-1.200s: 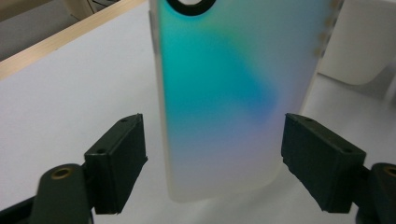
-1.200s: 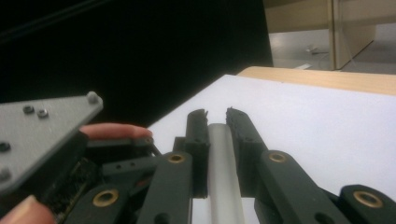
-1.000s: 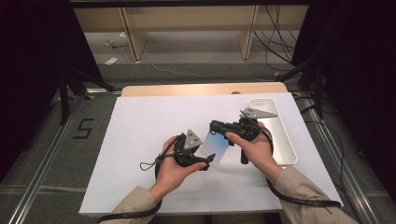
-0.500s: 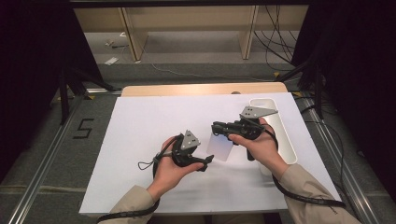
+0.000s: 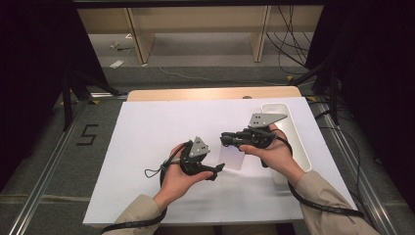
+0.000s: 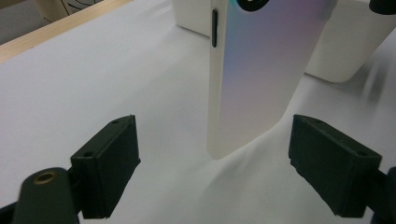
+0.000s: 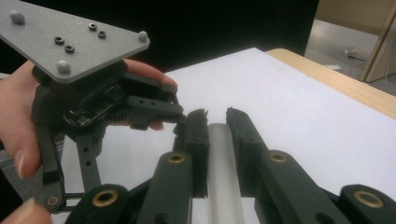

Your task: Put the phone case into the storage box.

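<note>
We held a phone (image 5: 233, 157) upright over the white table cover (image 5: 147, 127), just left of the long white tray (image 5: 297, 142) that lay along the cover's right side. In the left gripper view the phone (image 6: 261, 79) showed its pale, iridescent back, a dark side button on its left edge and part of a black camera ring at the top, with its lower corner hanging just above the cover (image 6: 93, 70) and the tray (image 6: 345, 51) behind it.

Our right gripper (image 5: 226, 139) reached leftward from the tray side and had its jaws clamped on the phone's thin edge; in the right gripper view that edge (image 7: 223, 163) ran as a silvery strip squeezed between the two black pads of the right gripper (image 7: 215, 122).

Our left gripper (image 5: 219, 169) sat just left of the phone and lower toward us, pointing at it. Its jaws stood wide apart, one on each side of the phone's lower end, and neither pad touched it; the left gripper (image 6: 212, 158) was released. In the right gripper view our left hand (image 7: 21, 121) wrapped the body of that gripper under its grey three-cornered plate (image 7: 70, 32).

The wooden table edge (image 5: 210, 93) showed beyond the cover, farther from the tray's near end.
</note>
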Motion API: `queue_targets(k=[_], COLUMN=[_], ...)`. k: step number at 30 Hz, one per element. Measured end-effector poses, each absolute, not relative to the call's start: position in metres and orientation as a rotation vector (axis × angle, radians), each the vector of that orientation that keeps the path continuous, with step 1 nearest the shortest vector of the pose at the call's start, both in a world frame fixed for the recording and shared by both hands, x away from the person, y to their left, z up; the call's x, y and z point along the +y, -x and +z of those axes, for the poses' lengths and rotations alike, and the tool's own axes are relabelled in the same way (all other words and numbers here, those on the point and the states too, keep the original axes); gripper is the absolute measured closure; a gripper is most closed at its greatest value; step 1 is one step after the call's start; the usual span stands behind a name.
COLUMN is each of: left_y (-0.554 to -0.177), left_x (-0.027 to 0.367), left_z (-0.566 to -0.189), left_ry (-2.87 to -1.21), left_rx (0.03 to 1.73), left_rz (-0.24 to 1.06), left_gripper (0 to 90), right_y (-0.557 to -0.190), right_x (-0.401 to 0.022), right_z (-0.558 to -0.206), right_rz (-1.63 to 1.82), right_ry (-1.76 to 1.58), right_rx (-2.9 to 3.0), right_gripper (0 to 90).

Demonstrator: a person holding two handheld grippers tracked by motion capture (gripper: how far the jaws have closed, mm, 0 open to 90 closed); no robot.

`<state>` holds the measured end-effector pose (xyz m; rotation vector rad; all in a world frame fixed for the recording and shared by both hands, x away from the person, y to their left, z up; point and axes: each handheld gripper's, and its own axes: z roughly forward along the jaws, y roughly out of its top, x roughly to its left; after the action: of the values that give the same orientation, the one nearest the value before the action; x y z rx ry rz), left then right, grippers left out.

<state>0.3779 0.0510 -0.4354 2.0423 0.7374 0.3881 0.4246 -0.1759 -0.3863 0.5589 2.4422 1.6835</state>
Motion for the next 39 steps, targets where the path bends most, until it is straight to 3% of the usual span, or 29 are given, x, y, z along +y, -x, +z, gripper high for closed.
queue_targets(k=[10, 39], left_y=[-0.379, -0.384], left_x=[0.048, 0.041], left_z=[-0.44, -0.452], left_ry=[-2.056, -2.098], left_rx=[0.701, 0.56], left_rz=[0.342, 0.232], left_gripper=[21.7, 55.7], right_y=[-0.424, -0.421], right_x=[-0.175, -0.169], right_z=[-0.385, -0.386], right_rz=[1.706, 1.741], right_ry=[-0.52, -0.5], right_rx=[2.48, 2.519], right_gripper=[80.2, 80.2])
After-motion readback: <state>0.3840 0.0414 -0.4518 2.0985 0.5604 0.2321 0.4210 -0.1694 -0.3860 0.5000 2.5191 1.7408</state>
